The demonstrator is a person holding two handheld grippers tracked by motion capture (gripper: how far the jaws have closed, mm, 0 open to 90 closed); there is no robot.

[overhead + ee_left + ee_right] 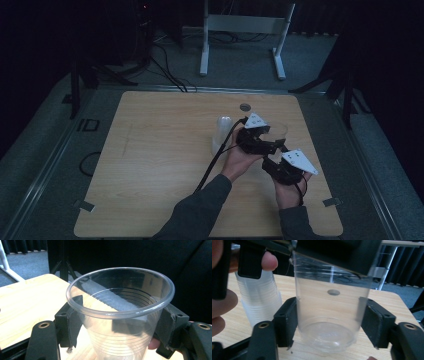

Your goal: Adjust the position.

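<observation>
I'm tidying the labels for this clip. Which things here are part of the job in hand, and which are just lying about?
In the job: clear plastic cup, left gripper, right gripper, stack of cups.

Lying about: white frame stand, floor cables, round hole in the table.

1. One clear plastic cup was counted apart from the rest, standing upright on the counter.
2. One stack of clear cups was seen beside it; the number of cups in the stack could not be told.
3. Two hand-held grippers were counted: the left hand-held gripper and the right hand-held gripper.
4. One counter was counted, with one round hole near its far edge.
5. One white frame was counted on the floor beyond.
</observation>
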